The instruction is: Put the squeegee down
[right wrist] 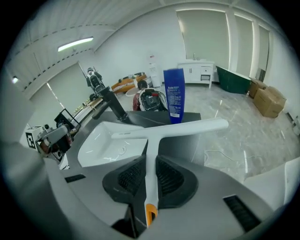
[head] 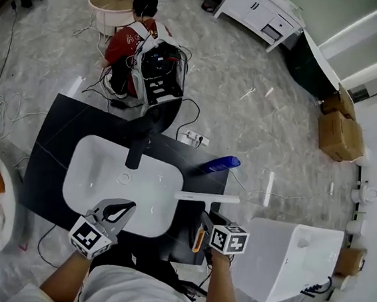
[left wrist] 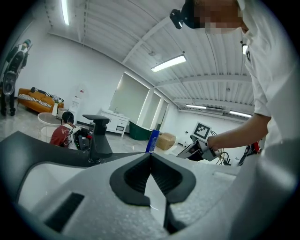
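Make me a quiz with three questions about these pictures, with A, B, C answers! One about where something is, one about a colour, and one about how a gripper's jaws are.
1. Where does the blue bottle stand?
A) in a bucket
B) on the black counter
C) on a shelf

2. What colour is the end of the squeegee handle?
A) orange
B) green
C) pink

3. How are the left gripper jaws?
A) wide apart
B) shut on a sponge
C) shut together, nothing between

Answers:
1 B: it stands upright on the dark top, beyond the squeegee.
2 A: the orange end shows just behind where the right gripper clamps the white handle.
3 C: the left gripper view shows the two pads meeting with nothing between them.
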`<state>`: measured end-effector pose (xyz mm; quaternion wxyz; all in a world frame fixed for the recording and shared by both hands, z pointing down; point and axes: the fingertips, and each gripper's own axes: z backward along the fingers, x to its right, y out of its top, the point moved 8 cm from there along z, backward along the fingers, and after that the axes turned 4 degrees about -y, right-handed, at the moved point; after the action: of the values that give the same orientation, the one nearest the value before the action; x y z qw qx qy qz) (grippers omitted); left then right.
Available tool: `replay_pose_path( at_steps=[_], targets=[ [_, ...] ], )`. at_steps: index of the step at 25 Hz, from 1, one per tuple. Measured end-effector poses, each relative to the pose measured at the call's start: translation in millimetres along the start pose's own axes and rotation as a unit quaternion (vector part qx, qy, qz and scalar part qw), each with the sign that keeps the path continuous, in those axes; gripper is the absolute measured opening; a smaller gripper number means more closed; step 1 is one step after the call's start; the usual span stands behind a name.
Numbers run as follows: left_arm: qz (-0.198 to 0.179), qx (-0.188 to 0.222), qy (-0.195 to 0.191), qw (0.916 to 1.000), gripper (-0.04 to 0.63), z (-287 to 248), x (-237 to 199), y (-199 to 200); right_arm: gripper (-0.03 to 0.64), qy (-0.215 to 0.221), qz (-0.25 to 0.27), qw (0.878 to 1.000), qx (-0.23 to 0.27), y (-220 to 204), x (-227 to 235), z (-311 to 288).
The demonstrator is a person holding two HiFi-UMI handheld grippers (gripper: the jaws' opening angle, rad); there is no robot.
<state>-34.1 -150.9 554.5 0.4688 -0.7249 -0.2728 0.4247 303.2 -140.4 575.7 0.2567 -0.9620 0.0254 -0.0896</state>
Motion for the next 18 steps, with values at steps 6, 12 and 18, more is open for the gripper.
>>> replay_pose_path(
  at_steps=[6, 12, 18],
  targets=[
    [-0.043, 0.036, 0.012, 0.9983, 0.015, 3, 27, 34, 0.071, 0.029, 0.031, 0.993, 0.113, 21, -8, 64],
    [-0.100, 0.054, 0.018, 0.9933, 0.015, 1, 56, 83, 0.071, 0.062, 0.060, 0.962, 0.261, 54, -20, 147],
    [-0.146, 0.079, 0.029, 0.9857, 0.015, 2, 88, 135, 0.071, 0.072, 0.098, 0.916, 0.382, 69, -26, 230]
  ],
)
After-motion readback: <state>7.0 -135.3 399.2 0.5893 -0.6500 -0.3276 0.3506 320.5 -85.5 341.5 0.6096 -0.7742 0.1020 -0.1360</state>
